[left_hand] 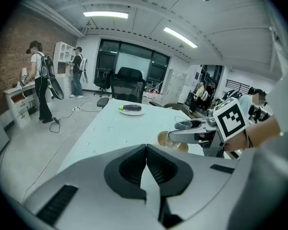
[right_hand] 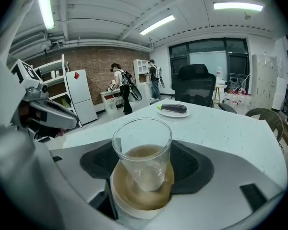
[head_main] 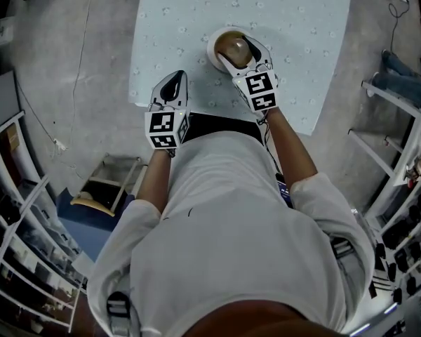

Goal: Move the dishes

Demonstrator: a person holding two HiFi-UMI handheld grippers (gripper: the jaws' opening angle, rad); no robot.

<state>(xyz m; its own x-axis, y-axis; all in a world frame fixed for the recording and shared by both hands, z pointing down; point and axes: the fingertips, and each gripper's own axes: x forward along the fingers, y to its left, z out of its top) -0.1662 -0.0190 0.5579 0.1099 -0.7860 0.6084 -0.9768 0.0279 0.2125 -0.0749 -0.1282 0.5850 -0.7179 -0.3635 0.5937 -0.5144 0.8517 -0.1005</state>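
A small bowl (head_main: 220, 42), white outside and brown inside, sits near the front of the pale table (head_main: 295, 20). A clear glass (right_hand: 143, 150) stands tilted inside the bowl (right_hand: 134, 202). My right gripper (head_main: 240, 50) is shut on the bowl, with its dark pads against the bowl's two sides. In the left gripper view the bowl (left_hand: 169, 141) shows under the right gripper (left_hand: 175, 131). My left gripper (head_main: 172, 84) hangs over the table's front left corner. It (left_hand: 145, 150) is shut and holds nothing.
A white plate with an eggplant (right_hand: 173, 109) lies at the table's far end, also visible in the left gripper view (left_hand: 131, 110). A black office chair (right_hand: 196, 83) stands behind it. Shelf racks (head_main: 14, 209) and a floor crate (head_main: 109, 184) flank me. Two people stand far back left (left_hand: 41, 80).
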